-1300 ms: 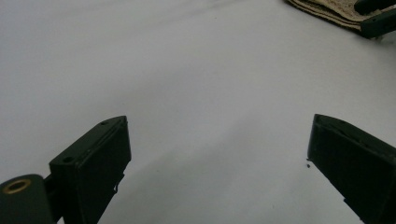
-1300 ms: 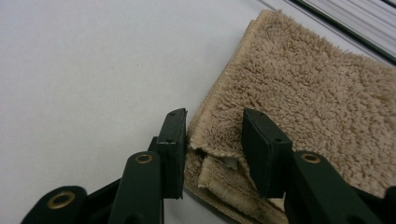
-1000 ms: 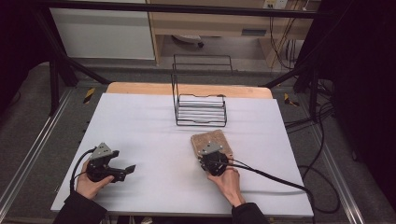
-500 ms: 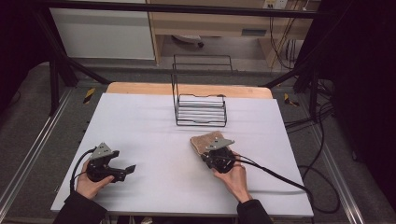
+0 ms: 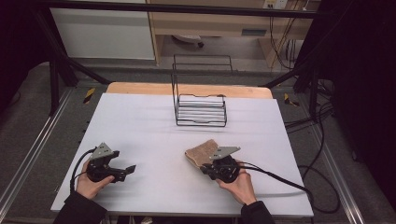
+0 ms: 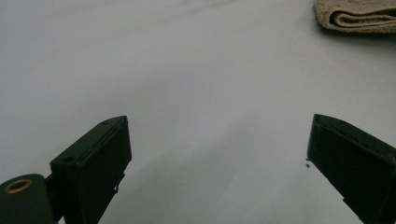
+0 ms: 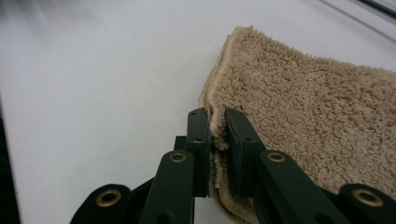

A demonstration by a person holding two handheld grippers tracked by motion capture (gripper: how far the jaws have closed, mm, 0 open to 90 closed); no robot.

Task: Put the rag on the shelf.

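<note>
While the right tongs clamp the hemmed edge of a folded beige towel near the front right of the white bench, the left tongs rest wide apart over bare surface at front left, gripping nothing. A black wire rack stands well apart toward the far edge.

A folded beige terry towel with a stitched hem lay at the near right part of the white surface, layers stacked, its near edge pinched and raised slightly off that surface.
</note>
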